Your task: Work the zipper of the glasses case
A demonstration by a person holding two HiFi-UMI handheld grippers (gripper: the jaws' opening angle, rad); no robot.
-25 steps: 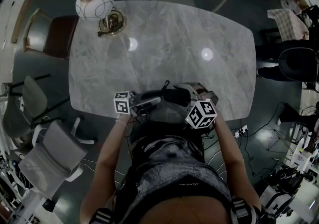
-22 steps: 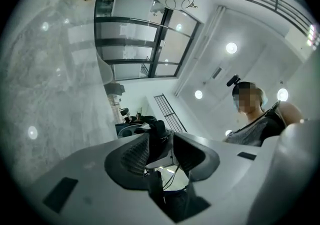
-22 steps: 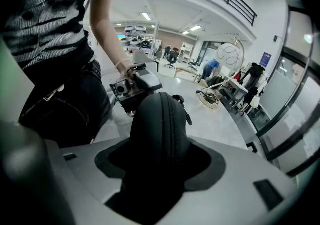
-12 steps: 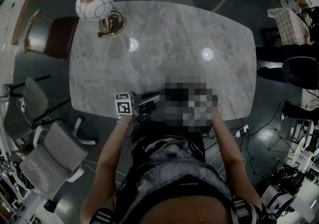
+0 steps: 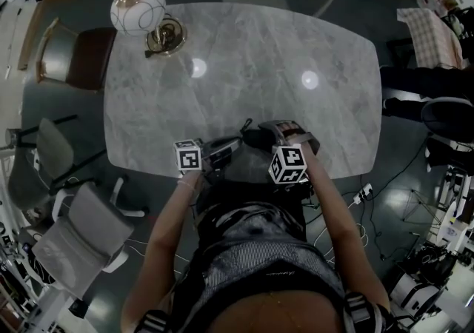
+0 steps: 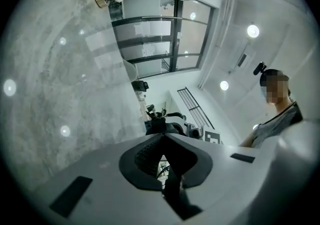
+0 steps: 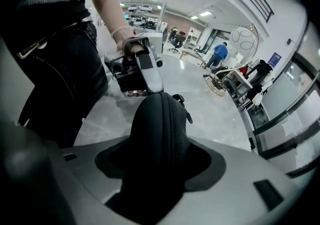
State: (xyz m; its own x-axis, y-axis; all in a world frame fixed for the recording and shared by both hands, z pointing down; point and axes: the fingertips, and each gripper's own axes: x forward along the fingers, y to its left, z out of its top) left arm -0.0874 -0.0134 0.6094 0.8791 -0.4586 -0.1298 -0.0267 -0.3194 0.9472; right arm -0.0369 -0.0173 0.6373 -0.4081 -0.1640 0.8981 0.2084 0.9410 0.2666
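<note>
Right claw (image 7: 159, 166) is clamped on the black zippered fabric glasses case (image 7: 156, 119), at the near edge of the grey marble table (image 5: 244, 58). Left claw (image 6: 162, 156) just pinched fully shut, nothing visible btwn its pads. Imo reopen it, grab the small black zipper pull (image 7: 186, 111), and tug along the teeth. White globe lamp (image 5: 138, 7) is well apart, nothing's in the way.

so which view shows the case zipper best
Right gripper view: the glasses case sits between its jaws, zipper plain down the middle. Head view: a small dark shape. Left gripper view: no zipper visible.
</note>
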